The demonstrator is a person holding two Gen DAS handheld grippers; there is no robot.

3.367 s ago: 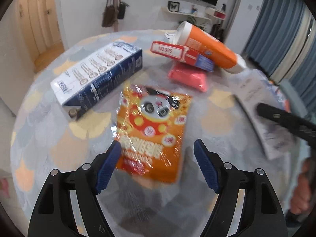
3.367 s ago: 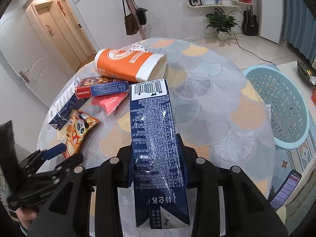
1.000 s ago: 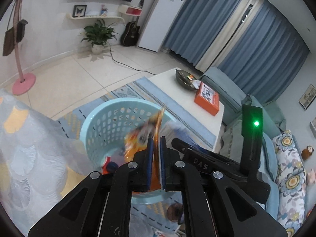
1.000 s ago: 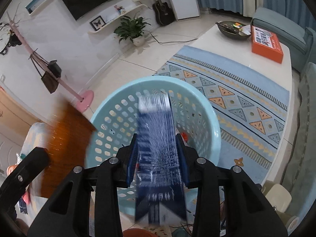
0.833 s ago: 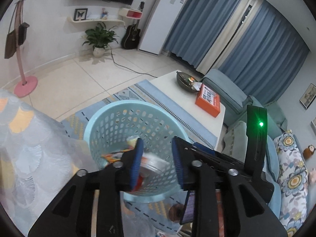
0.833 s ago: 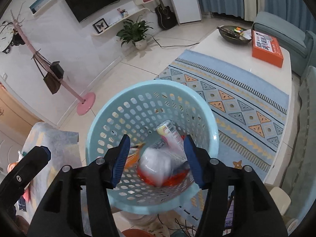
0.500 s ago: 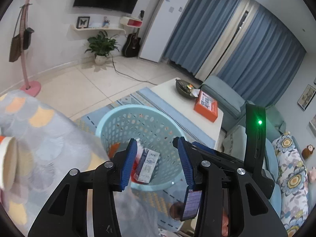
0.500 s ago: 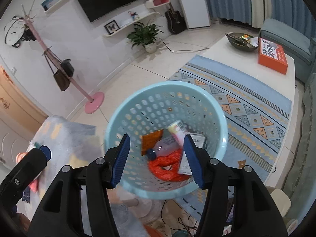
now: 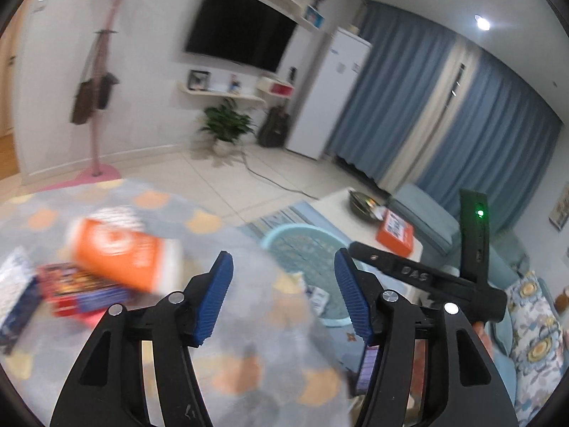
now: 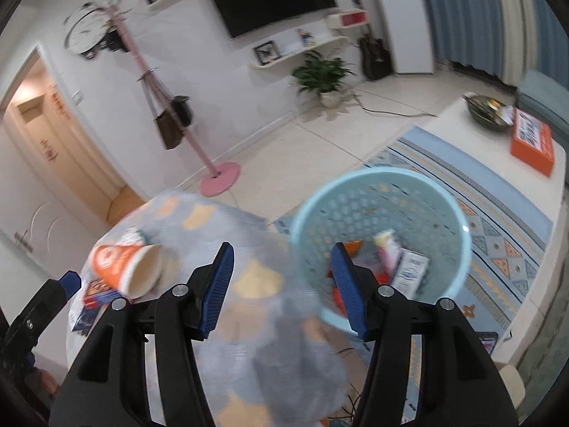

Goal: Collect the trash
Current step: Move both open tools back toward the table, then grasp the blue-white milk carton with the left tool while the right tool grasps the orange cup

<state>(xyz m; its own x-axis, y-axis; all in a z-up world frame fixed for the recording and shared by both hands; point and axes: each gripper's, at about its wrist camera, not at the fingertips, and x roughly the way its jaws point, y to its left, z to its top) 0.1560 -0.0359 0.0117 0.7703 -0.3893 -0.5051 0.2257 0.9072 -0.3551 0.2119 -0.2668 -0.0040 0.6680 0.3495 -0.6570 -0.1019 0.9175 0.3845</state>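
Note:
My left gripper [image 9: 282, 297] is open and empty over the round table [image 9: 249, 373]. An orange paper cup [image 9: 121, 252] lies on its side to its left, on a red flat box [image 9: 81, 291], with a navy carton [image 9: 14, 291] at the far left. My right gripper [image 10: 282, 288] is open and empty above the table edge. The light blue basket [image 10: 458, 213] stands on the floor to its right and holds a blue carton [image 10: 410, 270], an orange wrapper [image 10: 352, 247] and other trash. The basket also shows in the left wrist view [image 9: 284, 240].
The right handle [image 9: 426, 277] shows in the left wrist view and the left gripper [image 10: 39, 306] in the right wrist view. A white coffee table [image 10: 462, 124] with an orange box [image 10: 531, 142] stands beyond the basket. A pink coat stand [image 10: 213, 170] is behind the table.
Both grippers let go of the snack bag and the navy carton over the basket. They opened and swung back left toward the table. The cup and boxes came into view.

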